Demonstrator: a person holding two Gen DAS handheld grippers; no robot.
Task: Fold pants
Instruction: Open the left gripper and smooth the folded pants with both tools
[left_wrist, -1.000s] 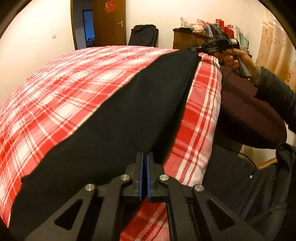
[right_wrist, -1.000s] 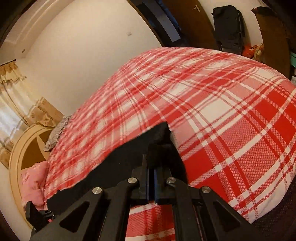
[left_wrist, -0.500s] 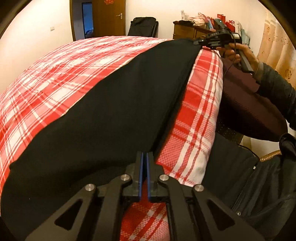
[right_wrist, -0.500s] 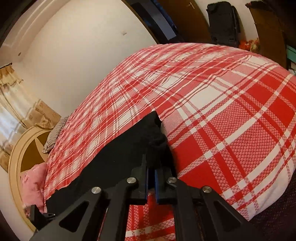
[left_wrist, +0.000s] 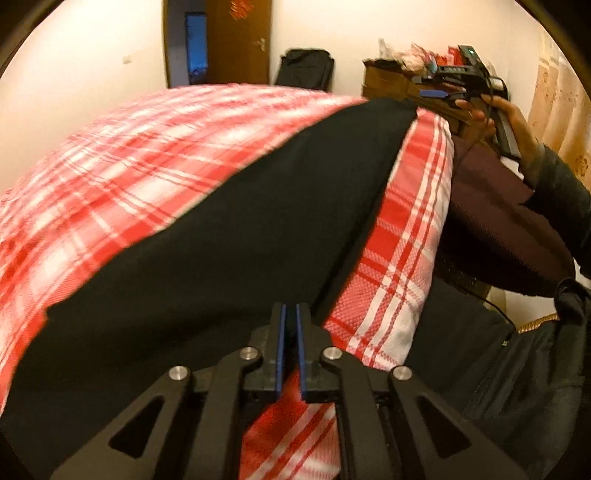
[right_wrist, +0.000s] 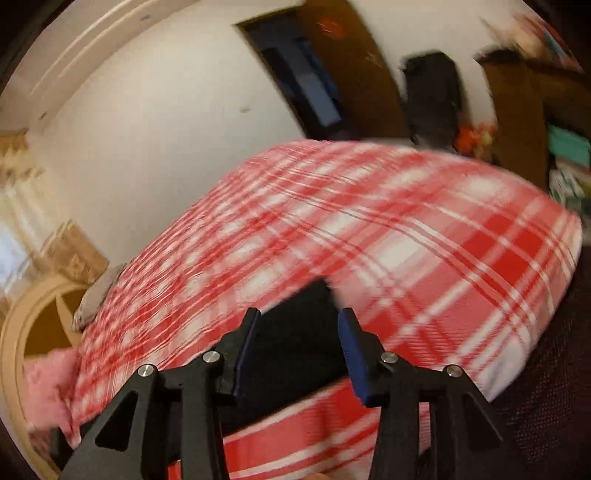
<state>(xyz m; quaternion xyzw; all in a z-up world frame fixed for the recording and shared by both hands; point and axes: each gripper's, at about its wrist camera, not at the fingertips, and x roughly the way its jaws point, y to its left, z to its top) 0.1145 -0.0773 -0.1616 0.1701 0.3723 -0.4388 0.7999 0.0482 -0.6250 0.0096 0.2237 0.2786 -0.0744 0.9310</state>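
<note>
Black pants (left_wrist: 229, 236) lie stretched along the right edge of a red and white plaid bedspread (left_wrist: 122, 173). My left gripper (left_wrist: 290, 332) is shut on the near end of the pants at the bed's edge, with only a thin slit between its blue pads. In the right wrist view the far corner of the pants (right_wrist: 306, 314) rests flat on the bedspread (right_wrist: 424, 251). My right gripper (right_wrist: 297, 343) hovers open above that corner, touching nothing. The left wrist view shows the right gripper (left_wrist: 430, 86) held in a hand (left_wrist: 513, 122), just beyond the pants' far end.
The person's dark clothing (left_wrist: 517, 350) stands against the bed's right side. A wooden dresser (left_wrist: 391, 83) with clutter, a black bag (left_wrist: 304, 68) and a door (left_wrist: 236, 37) line the far wall. A rounded headboard (right_wrist: 33, 325) and pink pillow (right_wrist: 48, 391) sit at the bed's other end.
The right gripper has opened, let go of the pants' far corner and lifted away. That corner now lies on the bed. The left gripper keeps its hold.
</note>
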